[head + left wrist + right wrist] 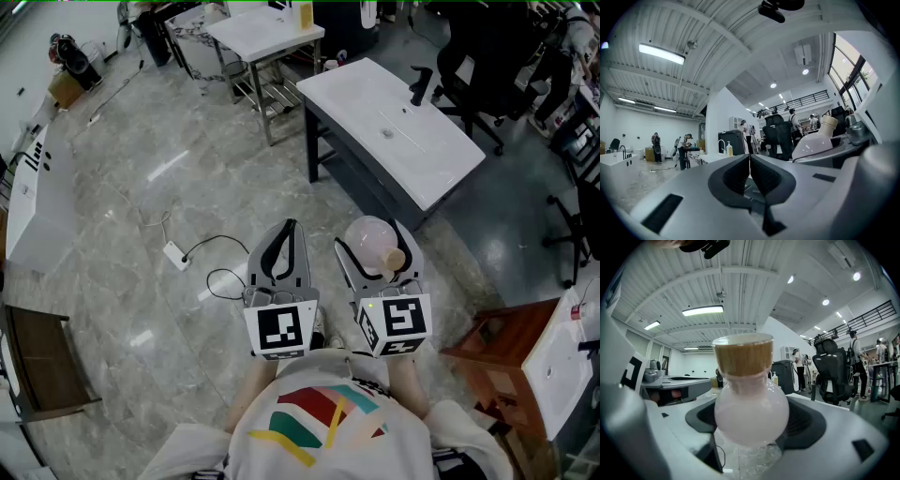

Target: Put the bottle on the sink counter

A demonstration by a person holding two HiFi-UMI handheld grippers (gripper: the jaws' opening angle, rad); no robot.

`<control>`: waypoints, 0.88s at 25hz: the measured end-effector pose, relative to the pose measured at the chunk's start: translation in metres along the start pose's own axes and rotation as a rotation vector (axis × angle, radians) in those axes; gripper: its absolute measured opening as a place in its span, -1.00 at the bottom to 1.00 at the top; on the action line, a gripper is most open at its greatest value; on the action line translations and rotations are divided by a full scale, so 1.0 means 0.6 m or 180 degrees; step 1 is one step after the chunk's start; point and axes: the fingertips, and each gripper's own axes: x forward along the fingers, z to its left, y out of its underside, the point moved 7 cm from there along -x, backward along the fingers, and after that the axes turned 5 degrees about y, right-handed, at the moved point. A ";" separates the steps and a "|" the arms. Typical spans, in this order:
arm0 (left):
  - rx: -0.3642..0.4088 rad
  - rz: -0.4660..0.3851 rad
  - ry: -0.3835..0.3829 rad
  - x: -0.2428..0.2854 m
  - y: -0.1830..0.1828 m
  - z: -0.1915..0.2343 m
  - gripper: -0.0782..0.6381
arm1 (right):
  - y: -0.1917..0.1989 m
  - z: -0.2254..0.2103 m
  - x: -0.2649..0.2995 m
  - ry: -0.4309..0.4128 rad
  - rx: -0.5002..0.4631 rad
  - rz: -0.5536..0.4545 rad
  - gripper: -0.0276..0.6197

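Gripping the bottle (367, 236) by its belly with my right tool (371, 246), jaws spread wide, I am planning a level, upright carry to the sink worktop (441, 169), well ahead; left tool (286, 230) is riding shut, empty.

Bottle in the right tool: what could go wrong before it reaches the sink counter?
The round, smooth bottle sits at its widest bulge in the right tool, jaws spread far, so it might slip out. A cable lies on the floor near the person's feet, a possible trip. The black faucet on the sink counter could be knocked at set-down.
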 end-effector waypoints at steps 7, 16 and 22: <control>-0.0009 0.0005 -0.0035 0.018 -0.002 0.014 -0.73 | -0.004 -0.002 0.016 -0.0014 -0.0066 -0.0060 0.30; -0.0076 -0.0049 -0.0059 0.038 0.003 0.026 -0.73 | -0.002 -0.006 0.033 -0.0066 0.0042 -0.0130 0.30; -0.0083 -0.0008 -0.0023 0.067 0.009 0.039 -0.73 | -0.007 -0.020 0.058 -0.0032 -0.0009 -0.0112 0.30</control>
